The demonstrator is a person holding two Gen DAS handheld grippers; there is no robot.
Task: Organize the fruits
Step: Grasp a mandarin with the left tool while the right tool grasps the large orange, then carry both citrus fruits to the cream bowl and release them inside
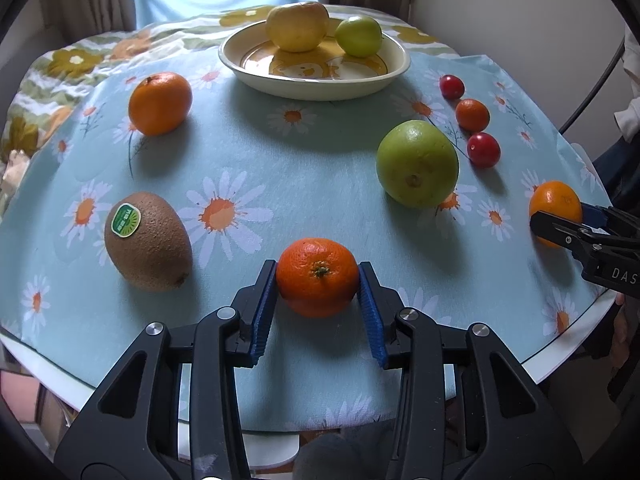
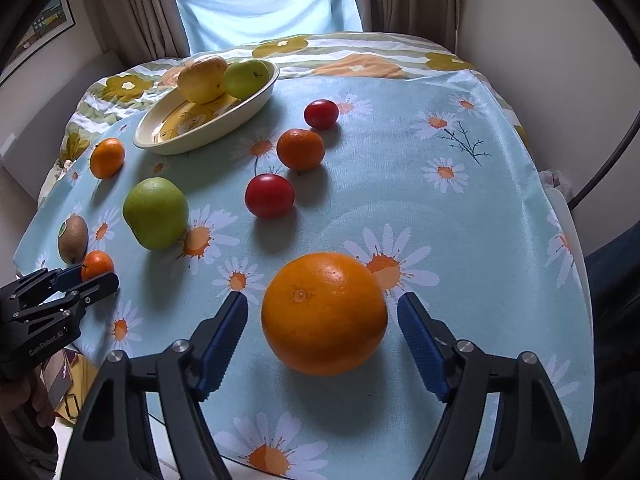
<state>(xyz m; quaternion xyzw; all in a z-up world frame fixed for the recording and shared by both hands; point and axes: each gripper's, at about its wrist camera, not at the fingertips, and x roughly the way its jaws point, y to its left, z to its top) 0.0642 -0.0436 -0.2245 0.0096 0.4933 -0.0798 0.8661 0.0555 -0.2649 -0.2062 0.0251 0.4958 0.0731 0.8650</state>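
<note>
My left gripper is shut on a small mandarin that rests on the tablecloth near the front edge; it also shows in the right wrist view. My right gripper is open around a large orange, with gaps on both sides; the orange also shows in the left wrist view. A cream dish at the back holds a yellow apple and a small green apple.
Loose on the cloth: a kiwi, an orange, a big green apple, two red plums and a small mandarin. The table edge runs close in front.
</note>
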